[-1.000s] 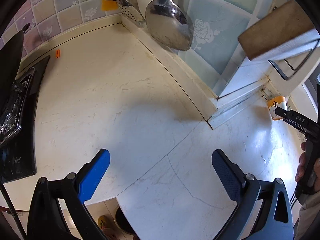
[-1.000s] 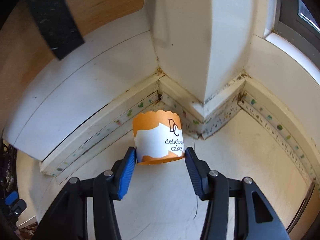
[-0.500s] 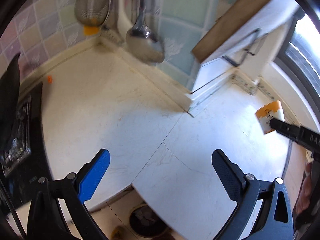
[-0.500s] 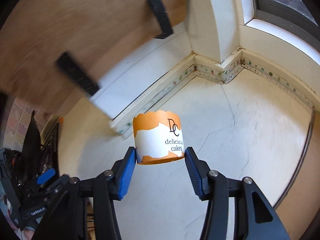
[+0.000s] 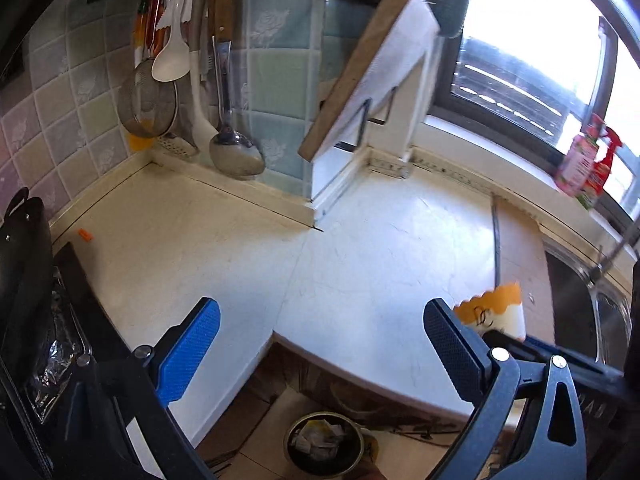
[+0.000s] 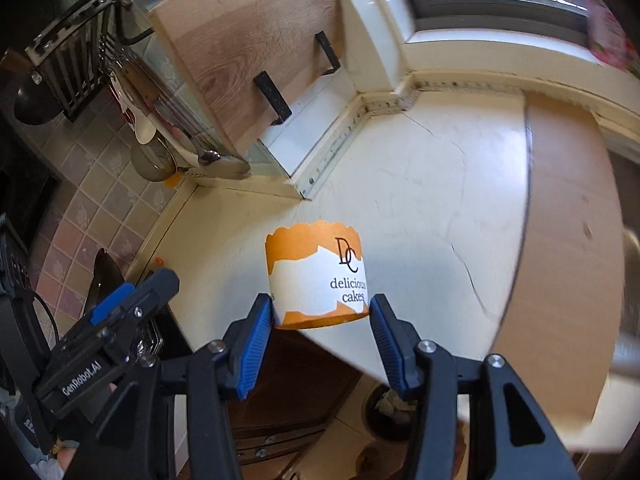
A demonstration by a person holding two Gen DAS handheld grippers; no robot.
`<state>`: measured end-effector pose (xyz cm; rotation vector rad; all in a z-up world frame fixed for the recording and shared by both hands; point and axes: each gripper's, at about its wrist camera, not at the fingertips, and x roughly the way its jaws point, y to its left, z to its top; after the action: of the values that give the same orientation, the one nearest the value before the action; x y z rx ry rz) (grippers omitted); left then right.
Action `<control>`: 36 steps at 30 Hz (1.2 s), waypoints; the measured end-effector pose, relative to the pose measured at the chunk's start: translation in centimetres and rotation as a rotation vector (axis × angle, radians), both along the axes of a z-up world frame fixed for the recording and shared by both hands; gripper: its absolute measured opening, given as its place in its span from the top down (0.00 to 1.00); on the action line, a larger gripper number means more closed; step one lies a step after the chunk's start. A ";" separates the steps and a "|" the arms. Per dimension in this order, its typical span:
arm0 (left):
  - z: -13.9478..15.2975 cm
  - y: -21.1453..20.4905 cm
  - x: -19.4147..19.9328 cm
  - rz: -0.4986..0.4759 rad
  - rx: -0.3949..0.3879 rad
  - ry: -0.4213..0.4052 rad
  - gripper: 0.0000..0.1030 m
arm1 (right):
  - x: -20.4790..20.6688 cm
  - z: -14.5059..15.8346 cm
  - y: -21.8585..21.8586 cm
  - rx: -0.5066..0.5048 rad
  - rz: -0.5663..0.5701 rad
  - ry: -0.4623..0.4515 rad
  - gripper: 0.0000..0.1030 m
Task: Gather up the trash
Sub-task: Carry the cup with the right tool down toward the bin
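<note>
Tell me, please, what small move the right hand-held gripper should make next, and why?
Probably carry the cake cup out past the counter edge and over the trash bin on the floor. The right hand-held gripper clamps the cup above the counter, and the bin, already holding scraps, sits just below.

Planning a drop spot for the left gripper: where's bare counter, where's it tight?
Bare: the counter between stove and backsplash ledge; also from the corner to the sink. Only an orange scrap by the wall. Crowded: under the hanging ladle and strainer.
</note>
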<state>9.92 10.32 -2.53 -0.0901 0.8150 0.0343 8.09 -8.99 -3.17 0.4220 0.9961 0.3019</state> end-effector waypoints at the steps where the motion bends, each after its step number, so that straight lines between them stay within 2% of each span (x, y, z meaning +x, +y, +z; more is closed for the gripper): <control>1: 0.0 -0.1 -0.9 -0.010 0.004 -0.008 0.02 | -1.5 -0.4 0.2 0.003 -0.021 0.012 0.51; 4: -0.6 -0.8 -3.4 -0.061 0.019 -0.020 0.02 | -5.6 -1.7 0.8 -0.008 -0.070 0.049 0.51; 7: -1.6 -1.4 -4.3 -0.093 0.012 0.019 0.02 | -8.5 -3.1 1.1 -0.018 -0.092 0.099 0.51; 13: -3.7 -2.0 -6.2 -0.127 0.066 0.030 0.02 | -11.8 -5.1 1.0 -0.033 -0.088 0.165 0.51; 18: -7.4 -1.9 -7.1 -0.129 0.082 0.116 0.02 | -12.5 -8.7 0.3 -0.033 -0.065 0.250 0.51; 23: -12.2 -2.0 -8.2 -0.114 0.136 0.230 0.02 | -12.8 -14.0 0.2 -0.039 -0.025 0.357 0.51; 28: -19.8 -2.0 -10.4 -0.135 0.219 0.356 0.02 | -13.2 -22.5 0.5 -0.022 0.012 0.471 0.50; 33: -29.6 -1.1 -12.4 -0.121 0.272 0.500 0.02 | -13.5 -35.5 1.8 -0.041 0.043 0.635 0.50; 36: -34.7 -0.6 -12.9 -0.105 0.295 0.551 0.02 | -13.2 -42.0 2.7 -0.064 0.045 0.703 0.50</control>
<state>-2.98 9.75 -37.19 0.2525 1.3544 0.0820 -5.16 -6.25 -45.22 0.4570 1.6992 0.1588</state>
